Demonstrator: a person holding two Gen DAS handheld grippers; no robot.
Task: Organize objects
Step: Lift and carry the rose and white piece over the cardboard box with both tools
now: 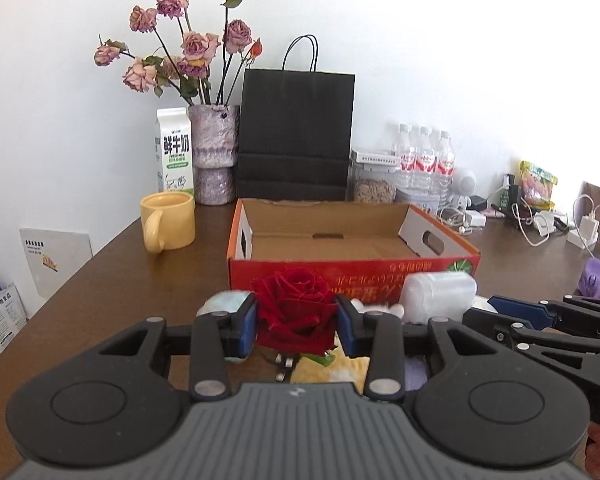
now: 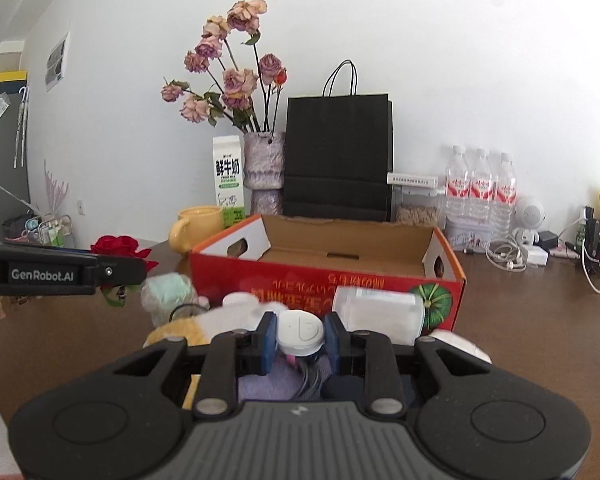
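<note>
My left gripper is shut on a red rose, held just above the table in front of the open red cardboard box. The rose also shows in the right wrist view, behind the left gripper's body. My right gripper is shut on a round white disc-shaped object over a pile of soft items in front of the box. A clear plastic container lies against the box front; it also shows in the right wrist view.
A yellow mug, a milk carton, a vase of dried roses, a black paper bag and water bottles stand behind the box. Cables and chargers lie at the right. The table's left edge is near.
</note>
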